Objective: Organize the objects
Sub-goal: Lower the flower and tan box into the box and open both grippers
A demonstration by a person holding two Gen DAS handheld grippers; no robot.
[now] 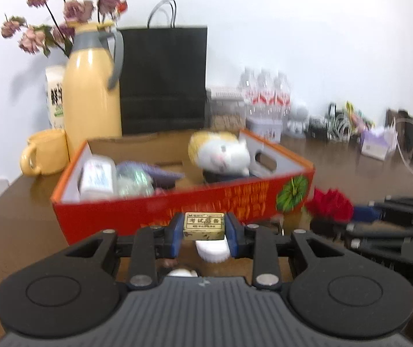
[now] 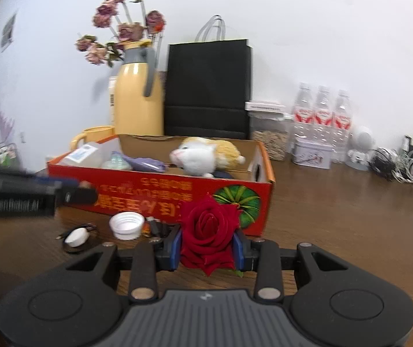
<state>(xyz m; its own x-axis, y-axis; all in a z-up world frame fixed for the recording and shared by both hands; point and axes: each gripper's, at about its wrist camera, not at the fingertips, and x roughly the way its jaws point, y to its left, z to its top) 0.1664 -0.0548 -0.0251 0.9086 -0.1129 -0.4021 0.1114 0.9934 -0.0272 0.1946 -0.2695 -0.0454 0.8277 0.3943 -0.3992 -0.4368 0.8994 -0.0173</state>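
Both grippers are carrying something right now. The left gripper [image 1: 204,231] is clamping a small eraser [image 1: 204,226] between its blue pads, just in front of the red box [image 1: 160,205] on the table [image 1: 18,231]. The right gripper [image 2: 208,244] is squeezing a red rose [image 2: 210,231] by the bloom, hovering near the same front wall of the box [image 2: 137,188].

What's worrying me: the front wall is standing between both loads and the inside, so if either one is going in low, it's probably clipping the rim and getting knocked loose. The rose is soft, so the pinch could be crushing petals or letting it slip. The box is already holding a plush cat [image 1: 220,153], a packet [image 1: 96,177] and other bits, so free floor is limited. Also the two grippers are sitting close together, so they could bump. A white cap [image 2: 127,225] and a small white gadget [image 2: 76,235] are lying just below, easy to nudge.
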